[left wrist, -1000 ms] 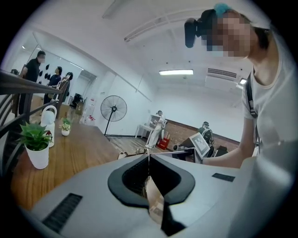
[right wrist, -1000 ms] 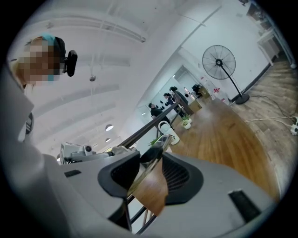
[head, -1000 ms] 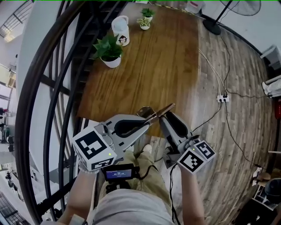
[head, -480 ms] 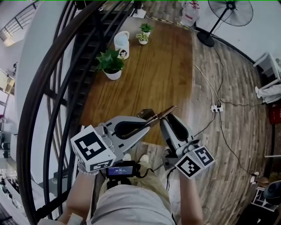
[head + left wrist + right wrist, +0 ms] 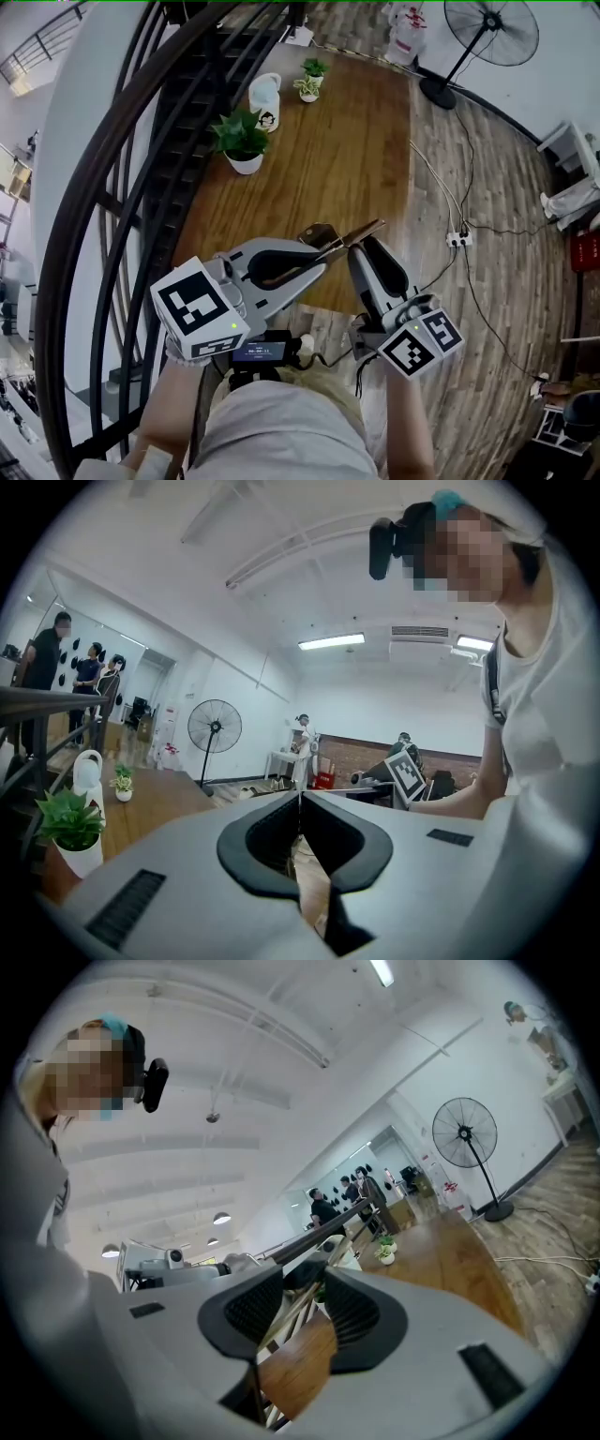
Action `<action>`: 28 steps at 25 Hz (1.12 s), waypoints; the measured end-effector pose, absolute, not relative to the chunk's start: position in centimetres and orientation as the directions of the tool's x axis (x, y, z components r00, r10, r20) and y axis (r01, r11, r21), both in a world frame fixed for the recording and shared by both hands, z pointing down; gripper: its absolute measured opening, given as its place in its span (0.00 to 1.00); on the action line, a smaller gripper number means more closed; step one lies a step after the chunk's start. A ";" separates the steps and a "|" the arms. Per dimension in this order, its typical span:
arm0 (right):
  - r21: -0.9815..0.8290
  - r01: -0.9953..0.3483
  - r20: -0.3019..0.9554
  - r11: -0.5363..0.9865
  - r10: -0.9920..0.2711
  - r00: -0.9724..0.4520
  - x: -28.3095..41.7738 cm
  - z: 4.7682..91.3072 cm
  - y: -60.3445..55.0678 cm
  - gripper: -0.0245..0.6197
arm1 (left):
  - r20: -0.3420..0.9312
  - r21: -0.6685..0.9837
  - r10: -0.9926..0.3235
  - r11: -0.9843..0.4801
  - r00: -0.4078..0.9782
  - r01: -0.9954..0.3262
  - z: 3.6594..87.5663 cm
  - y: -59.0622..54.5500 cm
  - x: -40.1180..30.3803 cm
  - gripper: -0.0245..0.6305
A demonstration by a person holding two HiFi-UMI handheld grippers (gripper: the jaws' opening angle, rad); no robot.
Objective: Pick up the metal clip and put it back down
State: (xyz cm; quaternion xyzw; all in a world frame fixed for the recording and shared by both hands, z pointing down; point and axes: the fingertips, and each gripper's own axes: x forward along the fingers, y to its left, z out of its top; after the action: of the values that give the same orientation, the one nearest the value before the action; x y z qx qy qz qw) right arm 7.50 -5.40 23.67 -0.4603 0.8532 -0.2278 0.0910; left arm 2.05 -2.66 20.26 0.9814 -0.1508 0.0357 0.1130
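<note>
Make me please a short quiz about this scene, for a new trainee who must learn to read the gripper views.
1. True or false: the left gripper is shut on the metal clip.
2. Whose jaws stand wider apart? A) left gripper B) right gripper C) both equal.
3. Fill in: the fan stands on the ___.
Key: 1 true; 2 B; 3 floor.
</note>
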 end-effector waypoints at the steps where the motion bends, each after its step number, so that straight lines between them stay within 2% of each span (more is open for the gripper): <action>1: -0.471 -0.744 0.055 0.475 -0.826 -0.562 7.5 23.6 -5.4 0.25 | 0.103 0.211 -0.289 -0.929 0.952 -0.305 20.2 -2.7 2.0 0.06; 14: -0.478 -0.740 0.066 0.473 -0.820 -0.568 7.6 24.1 -5.4 0.25 | 0.114 0.222 -0.289 -0.925 0.950 -0.308 20.6 -2.6 2.2 0.06; 28: -0.501 -0.754 0.151 0.424 -0.815 -0.559 8.3 27.6 -5.8 0.25 | 0.153 0.292 -0.266 -0.908 0.952 -0.301 23.9 -3.3 2.8 0.06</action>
State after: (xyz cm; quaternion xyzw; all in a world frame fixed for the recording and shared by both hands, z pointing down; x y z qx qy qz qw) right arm 8.27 -5.79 27.57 -0.4661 0.8419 -0.2658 0.0574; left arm 2.83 -3.29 23.90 0.9751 -0.1455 0.0549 0.1580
